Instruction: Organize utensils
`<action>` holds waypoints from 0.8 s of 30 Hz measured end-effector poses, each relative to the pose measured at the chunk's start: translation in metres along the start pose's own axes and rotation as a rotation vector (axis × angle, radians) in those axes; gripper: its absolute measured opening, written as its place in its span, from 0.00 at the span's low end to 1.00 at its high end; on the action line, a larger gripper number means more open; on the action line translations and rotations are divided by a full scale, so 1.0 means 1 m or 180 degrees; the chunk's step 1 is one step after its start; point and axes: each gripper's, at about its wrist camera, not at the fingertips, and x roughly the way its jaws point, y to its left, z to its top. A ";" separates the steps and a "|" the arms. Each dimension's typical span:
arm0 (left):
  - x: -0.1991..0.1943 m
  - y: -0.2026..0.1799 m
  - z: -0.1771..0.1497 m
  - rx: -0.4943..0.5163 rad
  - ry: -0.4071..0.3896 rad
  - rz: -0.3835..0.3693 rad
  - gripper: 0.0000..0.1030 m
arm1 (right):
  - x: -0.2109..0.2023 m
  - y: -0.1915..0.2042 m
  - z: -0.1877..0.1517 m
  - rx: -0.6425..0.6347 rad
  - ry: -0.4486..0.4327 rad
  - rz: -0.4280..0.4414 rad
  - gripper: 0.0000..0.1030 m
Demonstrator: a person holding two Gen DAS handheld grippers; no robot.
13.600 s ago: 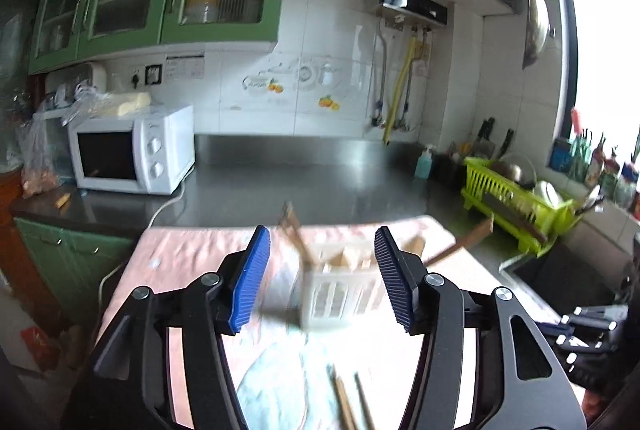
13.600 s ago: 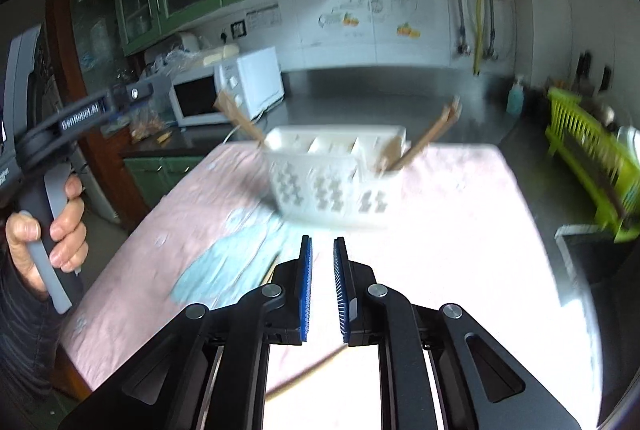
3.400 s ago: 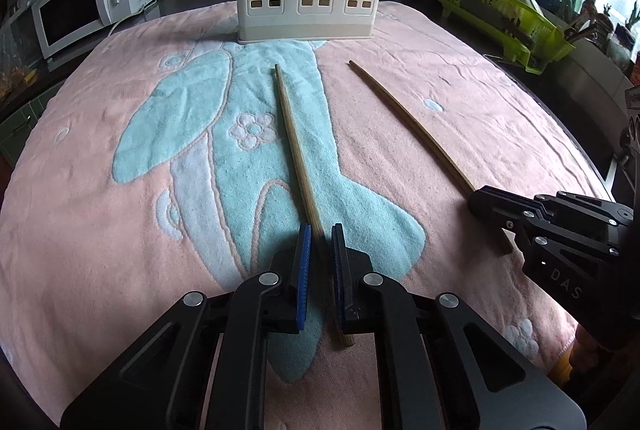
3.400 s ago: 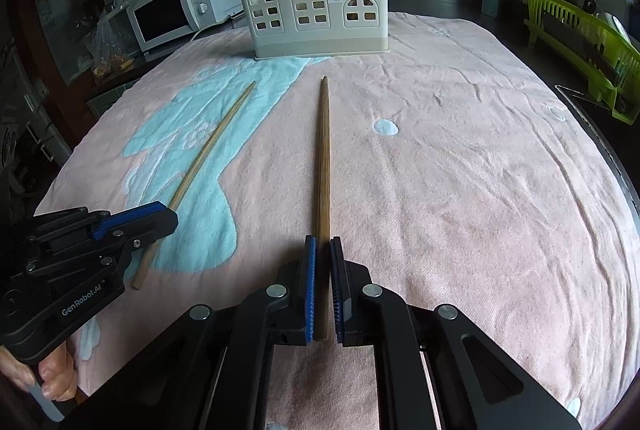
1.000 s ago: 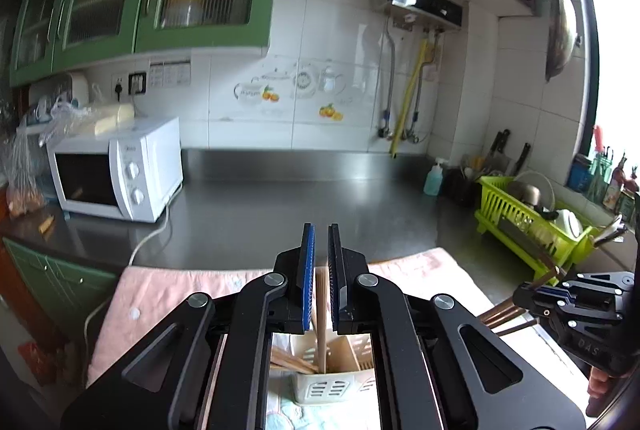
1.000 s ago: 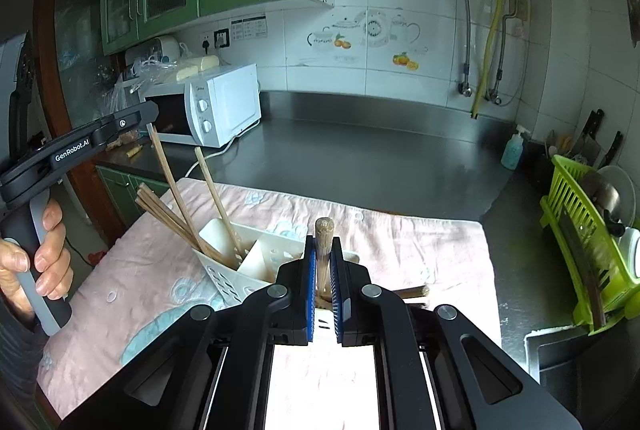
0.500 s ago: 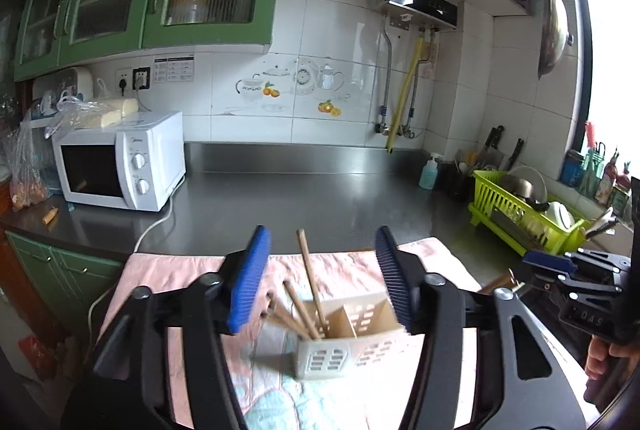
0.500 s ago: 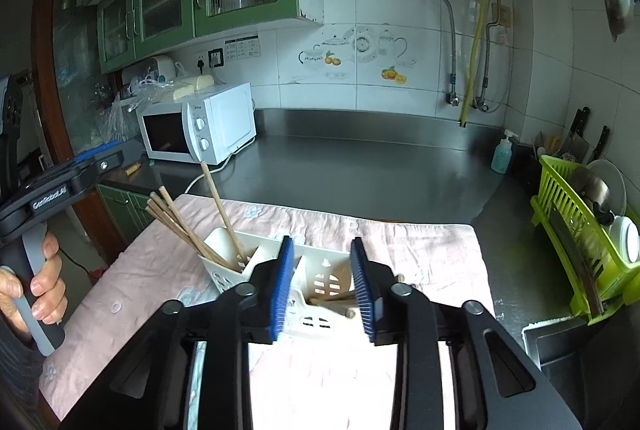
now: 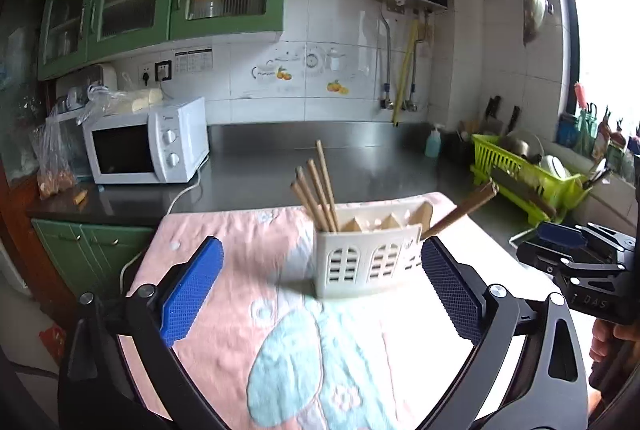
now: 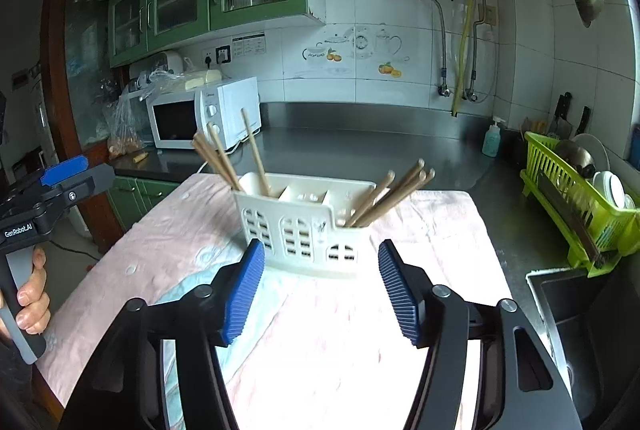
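Both grippers empty, chopsticks standing in the holder

I see the steel counter (image 10: 360,146) carrying a pink towel (image 10: 172,230), and on the towel, well ahead of both tools, the white holder (image 10: 304,226) stands upright. One bunch of chopsticks (image 10: 224,158) leans out of its left compartment, a second bunch (image 10: 394,192) out of its low right compartment; the middle looks empty. My left gripper (image 9: 318,296) has its jaws opening, nothing between them; my right gripper (image 10: 322,292) is likewise opening and empty. I judge no loose sticks remain on the visible towel, so the careful move is to pull both tools clear without brushing the leaning ends, then check the near edge, which the tools hide.
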 end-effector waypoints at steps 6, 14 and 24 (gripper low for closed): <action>-0.012 0.004 -0.037 0.0025 0.0174 0.0061 0.95 | -0.010 0.017 -0.035 0.0058 0.0017 -0.0040 0.70; -0.018 0.007 -0.073 0.0094 0.0337 0.0288 0.95 | -0.020 0.033 -0.065 -0.0035 -0.0001 -0.0298 0.80; -0.025 0.011 -0.095 -0.0007 0.0441 0.0372 0.95 | -0.020 0.030 -0.085 0.0180 0.0098 -0.0249 0.86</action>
